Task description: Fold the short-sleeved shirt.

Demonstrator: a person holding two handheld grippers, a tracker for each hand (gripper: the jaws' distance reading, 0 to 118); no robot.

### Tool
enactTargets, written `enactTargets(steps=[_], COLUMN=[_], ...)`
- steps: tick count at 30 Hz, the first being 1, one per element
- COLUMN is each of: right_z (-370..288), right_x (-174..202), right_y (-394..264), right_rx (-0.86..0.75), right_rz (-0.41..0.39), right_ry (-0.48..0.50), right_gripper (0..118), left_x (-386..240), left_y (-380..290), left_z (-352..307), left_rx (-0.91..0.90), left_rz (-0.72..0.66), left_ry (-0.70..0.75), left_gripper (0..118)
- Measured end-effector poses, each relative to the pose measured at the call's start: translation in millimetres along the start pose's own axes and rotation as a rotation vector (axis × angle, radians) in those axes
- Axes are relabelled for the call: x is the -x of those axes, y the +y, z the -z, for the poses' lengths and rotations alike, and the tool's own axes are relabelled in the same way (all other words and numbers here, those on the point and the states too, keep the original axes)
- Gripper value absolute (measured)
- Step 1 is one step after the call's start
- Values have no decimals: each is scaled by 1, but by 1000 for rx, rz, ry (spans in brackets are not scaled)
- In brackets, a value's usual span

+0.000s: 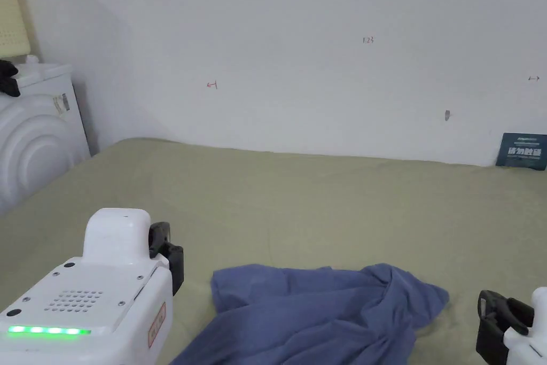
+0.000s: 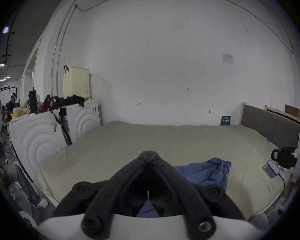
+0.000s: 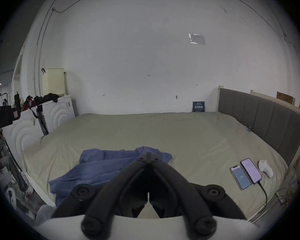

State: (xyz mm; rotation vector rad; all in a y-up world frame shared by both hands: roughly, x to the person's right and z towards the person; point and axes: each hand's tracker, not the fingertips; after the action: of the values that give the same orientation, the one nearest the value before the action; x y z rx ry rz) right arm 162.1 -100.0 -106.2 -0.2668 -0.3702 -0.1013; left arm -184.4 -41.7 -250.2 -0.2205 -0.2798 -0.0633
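Observation:
A blue short-sleeved shirt (image 1: 320,312) lies crumpled on the olive bed sheet (image 1: 299,195) near the bed's front edge. My left gripper (image 1: 170,256) hovers just left of the shirt. In the left gripper view its jaws (image 2: 149,152) meet at the tips with nothing between them, and the shirt (image 2: 206,171) lies to their right. My right gripper (image 1: 494,323) is at the shirt's right end. Its own view has the jaws (image 3: 148,154) shut and empty above the shirt (image 3: 107,165).
Two phones (image 3: 246,174) and a white sock-like item (image 3: 265,168) lie on the bed's right side near a grey headboard (image 3: 260,120). White appliances (image 2: 42,136) stand along the left edge. A white wall (image 1: 320,61) runs behind the bed.

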Motion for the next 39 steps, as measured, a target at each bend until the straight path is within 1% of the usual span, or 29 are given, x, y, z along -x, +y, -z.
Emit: enactTargets(steps=[3, 6, 8, 9, 10, 11, 12, 13, 14, 15, 16, 19, 20, 22, 23, 24, 25, 26, 27, 28, 29, 31, 33, 34, 39], right_z=[6, 12, 17, 20, 24, 28, 31, 34, 38, 41, 44, 50, 52, 55, 56, 57, 59, 61, 65, 67, 70, 82, 96, 107, 187], right_x=[3, 7, 9, 10, 12, 14, 15, 16, 17, 19, 20, 22, 22, 22, 21, 20, 19, 18, 16, 14, 11, 4, -5, -10, -45], right_y=[-4, -12, -17, -20, -23, -25, -27, -30, -32, -34, -36, -41, -43, -46, -47, -49, -51, -53, -53, -54, -55, -55, -55, -53, -42], right_rx=[22, 49, 69, 83, 97, 108, 119, 129, 138, 151, 163, 187, 196, 209, 216, 224, 228, 236, 247, 252, 256, 274, 283, 295, 355], right_rz=[-2, -7, -9, -14, -22, -27, -28, -27, -24, -21, -21, -32, -34, -34, -33, -33, -33, -32, -28, -20, -12, -2, -25, -58, -51], right_ry=[14, 20, 30, 33, 35, 35, 35, 40, 41, 44, 51, 55, 59, 59, 58, 56, 54, 54, 57, 52, 47, 37, 21, -4, -39], right_gripper=[2, 2, 2, 2, 2, 2, 2, 2, 2, 2, 2, 2, 2, 2, 2, 2, 2, 2, 2, 2, 2, 2, 2, 2, 2], left_x=[15, 38, 52, 59, 68, 71, 73, 77, 74, 75, 77, 84, 84, 79, 75, 70, 67, 67, 62, 63, 63, 55, 56, 55, 57], left_y=[-14, -44, -68, -83, -99, -110, -121, -133, -141, -152, -158, -186, -192, -199, -198, -191, -188, -188, -185, -183, -182, -182, -182, -189, -188], left_z=[20, 58, 84, 98, 114, 123, 133, 144, 145, 150, 153, 169, 171, 168, 163, 158, 155, 160, 158, 160, 162, 163, 166, 169, 167], left_rx=[136, 357, 515, 566, 627, 657, 675, 720, 754, 786, 783, 889, 913, 922, 903, 867, 863, 860, 853, 841, 844, 852, 847, 849, 850], left_rz=[-32, -39, -58, -74, -57, -41, -17, -8, -21, -40, -53, -37, -33, -45, -62, 14, 31, -6, 4, 6, -35, -16, 9, 6, -20], left_ry=[-55, -104, -110, -122, -127, -93, -53, -47, -33, -31, -21, 93, 89, 57, 31, 61, 13, -17, 9, -32, -52, -34, -27, -29, -44], left_gripper=[0, 0, 0, 4, 31, 72, 106, 106, 114, 118, 118, 117, 113, 88, 86, 74, 44, 19, 0, 0, 0, 0, 0, 0, 0])
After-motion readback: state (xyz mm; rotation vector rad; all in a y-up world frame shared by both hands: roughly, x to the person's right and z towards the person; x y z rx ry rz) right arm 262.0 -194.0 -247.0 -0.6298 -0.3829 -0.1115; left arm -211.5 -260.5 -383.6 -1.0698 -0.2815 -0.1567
